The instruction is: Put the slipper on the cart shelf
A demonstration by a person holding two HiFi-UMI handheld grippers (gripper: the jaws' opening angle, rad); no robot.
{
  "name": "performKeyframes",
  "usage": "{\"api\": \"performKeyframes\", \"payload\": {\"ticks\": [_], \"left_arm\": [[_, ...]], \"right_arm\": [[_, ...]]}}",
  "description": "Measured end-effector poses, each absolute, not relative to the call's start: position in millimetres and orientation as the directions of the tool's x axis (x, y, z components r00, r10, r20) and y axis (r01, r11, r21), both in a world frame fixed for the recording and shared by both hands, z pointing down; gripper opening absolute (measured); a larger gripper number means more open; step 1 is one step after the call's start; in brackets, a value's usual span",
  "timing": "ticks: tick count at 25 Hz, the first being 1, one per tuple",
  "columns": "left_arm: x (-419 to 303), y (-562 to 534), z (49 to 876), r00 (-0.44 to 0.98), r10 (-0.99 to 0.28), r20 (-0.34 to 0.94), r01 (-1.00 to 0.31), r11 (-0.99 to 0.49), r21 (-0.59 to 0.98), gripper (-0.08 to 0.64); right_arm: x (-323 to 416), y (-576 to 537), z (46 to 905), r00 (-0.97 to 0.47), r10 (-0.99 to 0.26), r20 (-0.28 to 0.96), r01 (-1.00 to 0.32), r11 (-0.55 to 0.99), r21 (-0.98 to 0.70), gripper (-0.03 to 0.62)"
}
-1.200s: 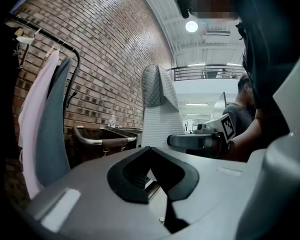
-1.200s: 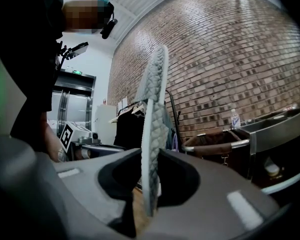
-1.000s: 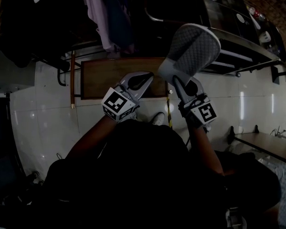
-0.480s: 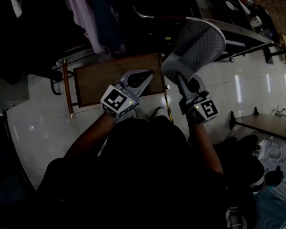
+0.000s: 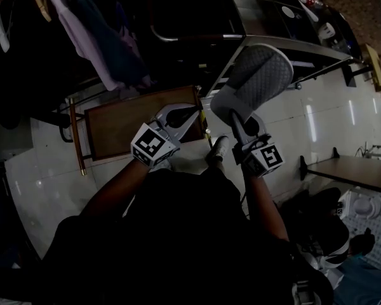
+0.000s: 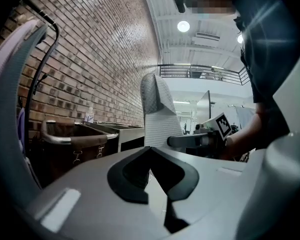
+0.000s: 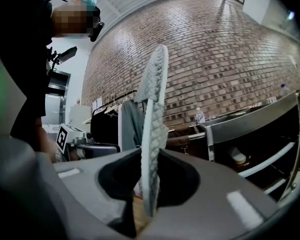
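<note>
- Right gripper (image 5: 239, 123): jaws pinching one end of the slipper, with the sole's edge clamped between the pads.
- Slipper (image 5: 257, 75): pale, with a textured sole. It is held upright in the air at 1 o'clock of the head view and touches neither floor nor cart.
- Cart (image 5: 298, 45): metal, at 1 to 2 o'clock, just beyond the slipper. Its shelf rails (image 7: 268, 167) sit at 4 o'clock in the right gripper view.
- Status: pickup done, placing not yet done. By judgement, what remains is to carry the slipper across, lay it on the shelf and release it.
- Left gripper (image 5: 178, 114): jaws pressed together, nothing between them. It sits at 11 o'clock near centre, beside the loaded one.
- Wooden table (image 5: 124, 122): 10 o'clock, on the floor.
- Hanging clothes (image 5: 95, 37): 11 o'clock.
</note>
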State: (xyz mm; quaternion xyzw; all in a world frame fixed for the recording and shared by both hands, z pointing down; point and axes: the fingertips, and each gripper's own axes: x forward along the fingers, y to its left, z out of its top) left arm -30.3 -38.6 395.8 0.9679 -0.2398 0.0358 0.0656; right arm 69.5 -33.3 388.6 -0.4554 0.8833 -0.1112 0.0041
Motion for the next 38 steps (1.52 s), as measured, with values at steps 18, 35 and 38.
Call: {"api": "performKeyframes", "payload": {"ticks": [18, 35, 38], "left_arm": [[216, -114, 404, 0.827, -0.544, 0.144, -0.553, -0.833, 0.030, 0.000], [260, -143, 448, 0.840, -0.497, 0.216, -0.520, -0.852, 0.064, 0.000], [254, -149, 460, 0.842, -0.493, 0.218, -0.517, -0.853, 0.067, 0.000]], "right_arm": [[263, -90, 483, -0.794, -0.582, 0.173, -0.601, 0.712, -0.363, 0.069], [294, -100, 607, -0.841, -0.456, 0.292, -0.504, 0.462, -0.730, 0.069], [294, -119, 624, -0.837, -0.445, 0.319, -0.511, 0.422, -0.749, 0.069]]}}
